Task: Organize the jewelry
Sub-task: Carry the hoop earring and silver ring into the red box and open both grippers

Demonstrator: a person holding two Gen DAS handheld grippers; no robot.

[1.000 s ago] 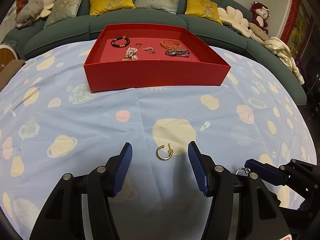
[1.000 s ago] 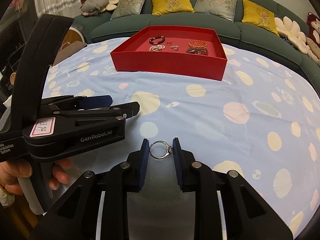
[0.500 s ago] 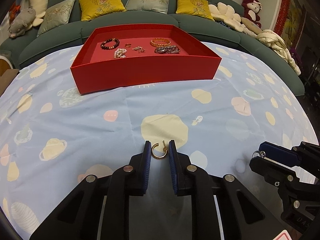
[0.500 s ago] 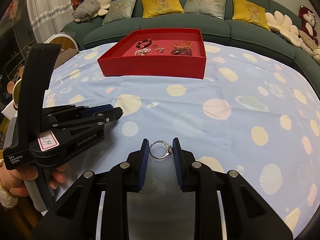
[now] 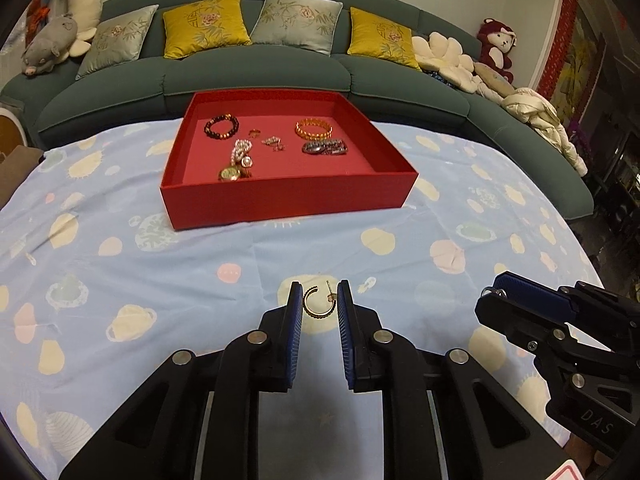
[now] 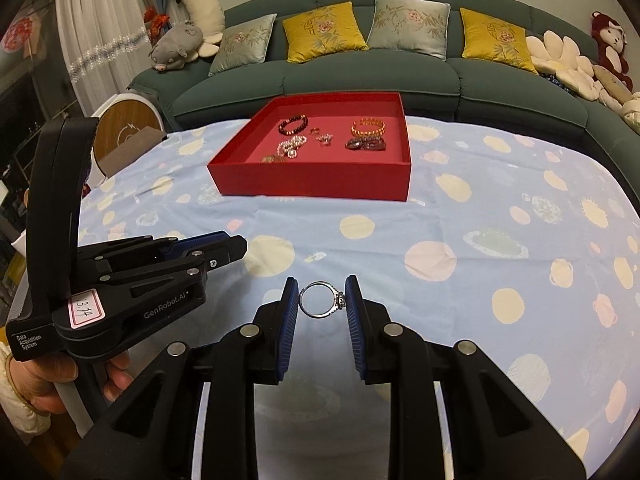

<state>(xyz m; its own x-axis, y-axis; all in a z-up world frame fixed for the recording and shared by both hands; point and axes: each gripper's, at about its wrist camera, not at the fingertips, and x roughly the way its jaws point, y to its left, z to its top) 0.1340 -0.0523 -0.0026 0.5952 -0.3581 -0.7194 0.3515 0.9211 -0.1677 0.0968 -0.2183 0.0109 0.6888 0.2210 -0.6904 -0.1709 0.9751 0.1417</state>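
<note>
The left tool (image 5: 318,306) has its two blue pads (image 5: 295,320) drawn close together, and between them sits a gold hoop earring (image 5: 318,305). The hoop stands upright with its open side up, and its thin post rises near the right pad. The pads appear to press on both sides of the hoop, so the tool is clamped on it, above the worktop (image 5: 120,264), which has a pale blue cloth with planets and dots.

The right tool (image 6: 322,300) is in the same state. Its pads (image 6: 354,312) are narrowed onto a silver ring (image 6: 320,300) that has a small stone setting on the side by the right pad. The ring stands upright and both pads touch its band. In the left wrist view this tool (image 5: 494,294) is seen from the side, low on the right, and only a small loop of the ring shows at its tip.

A hand (image 6: 44,384) grips the handle of the left tool at the lower left of the right wrist view.

Further back on the worktop is a red tray (image 5: 288,204), well apart from both tools. Inside it lie a dark bead bracelet (image 5: 221,127), a gold bracelet (image 5: 314,129), a dark flat piece (image 5: 325,147) just in front of the gold one, a pearl strand (image 5: 242,152) and some small pieces I cannot tell apart. Behind the worktop stands a green sofa (image 5: 256,80) with yellow and grey cushions.
</note>
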